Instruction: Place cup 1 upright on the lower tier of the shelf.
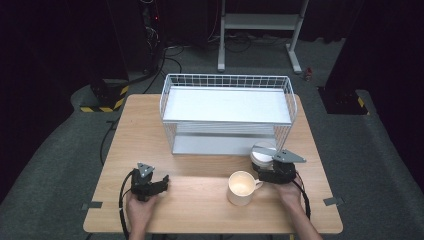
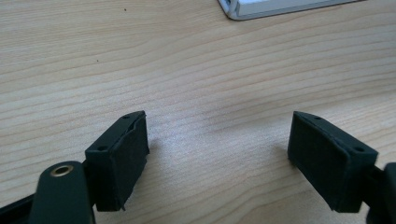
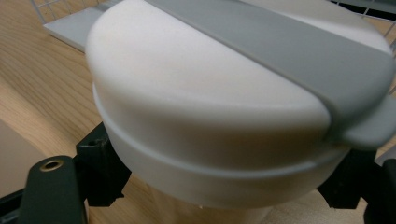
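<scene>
Two hand-held grippers low over the table [image 1: 150, 130], both in front of the wire basket [image 1: 227, 80]. Right hand-held gripper [image 3: 224, 179] clenched on the white lidded container [image 3: 201, 116] just before the basket's right front corner, likely for lifting into it. Left hand-held gripper [image 2: 217, 158] released and empty, parked off the basket's left front, out of the way. Mug [image 1: 241, 187] farther from the basket than the container.
</scene>
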`<action>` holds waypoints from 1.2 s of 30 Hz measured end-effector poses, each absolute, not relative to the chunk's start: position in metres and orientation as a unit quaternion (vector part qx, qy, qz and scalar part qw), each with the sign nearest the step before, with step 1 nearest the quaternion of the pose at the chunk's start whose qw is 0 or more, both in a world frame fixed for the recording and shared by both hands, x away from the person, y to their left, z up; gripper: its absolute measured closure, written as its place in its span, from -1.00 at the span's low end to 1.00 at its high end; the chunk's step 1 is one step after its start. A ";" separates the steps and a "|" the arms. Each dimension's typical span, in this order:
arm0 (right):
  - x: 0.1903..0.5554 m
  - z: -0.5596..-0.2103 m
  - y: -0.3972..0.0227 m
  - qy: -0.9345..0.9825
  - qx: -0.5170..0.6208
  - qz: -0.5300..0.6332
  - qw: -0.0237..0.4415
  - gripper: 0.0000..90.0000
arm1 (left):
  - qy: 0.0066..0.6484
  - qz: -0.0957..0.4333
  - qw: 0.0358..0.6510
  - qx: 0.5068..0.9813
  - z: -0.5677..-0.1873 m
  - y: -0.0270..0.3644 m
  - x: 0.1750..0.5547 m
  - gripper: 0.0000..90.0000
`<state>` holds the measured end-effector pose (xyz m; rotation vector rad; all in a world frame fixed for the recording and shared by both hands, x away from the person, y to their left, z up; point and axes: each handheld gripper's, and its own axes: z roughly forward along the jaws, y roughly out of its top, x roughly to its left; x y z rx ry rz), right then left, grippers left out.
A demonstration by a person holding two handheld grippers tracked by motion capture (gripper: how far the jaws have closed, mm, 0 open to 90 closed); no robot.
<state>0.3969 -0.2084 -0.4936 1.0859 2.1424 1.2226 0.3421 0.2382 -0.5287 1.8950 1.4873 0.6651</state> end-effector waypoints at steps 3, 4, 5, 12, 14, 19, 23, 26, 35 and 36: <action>0.398 -0.491 -0.208 0.776 0.391 0.442 0.222 -0.59 | 0.565 0.252 0.316 0.719 -0.529 0.238 0.342 -0.55; 0.398 -0.491 -0.208 0.776 0.390 0.443 0.223 -0.59 | 0.565 0.252 0.316 0.719 -0.529 0.238 0.342 -0.55; 0.399 -0.489 -0.208 0.775 0.389 0.445 0.224 -0.59 | 0.565 0.252 0.316 0.719 -0.529 0.238 0.342 -0.55; 0.403 -0.484 -0.205 0.774 0.388 0.447 0.226 -0.59 | 0.565 0.252 0.316 0.719 -0.529 0.238 0.342 -0.55; 0.405 -0.481 -0.203 0.775 0.383 0.447 0.228 -0.59 | 0.565 0.252 0.316 0.719 -0.529 0.238 0.342 -0.55; 0.411 -0.476 -0.198 0.778 0.378 0.447 0.228 -0.59 | 0.565 0.252 0.316 0.719 -0.529 0.238 0.342 -0.55; 0.416 -0.474 -0.194 0.778 0.377 0.448 0.228 -0.59 | 0.565 0.252 0.316 0.719 -0.529 0.238 0.342 -0.55; 0.420 -0.473 -0.192 0.777 0.381 0.448 0.225 -0.59 | 0.565 0.252 0.316 0.719 -0.529 0.238 0.342 -0.55; 0.433 -0.474 -0.183 0.780 0.384 0.438 0.227 -0.59 | 0.566 0.253 0.315 0.718 -0.529 0.239 0.342 -0.52; 0.434 -0.475 -0.182 0.780 0.386 0.438 0.225 -0.59 | 0.566 0.253 0.315 0.718 -0.529 0.239 0.342 -0.52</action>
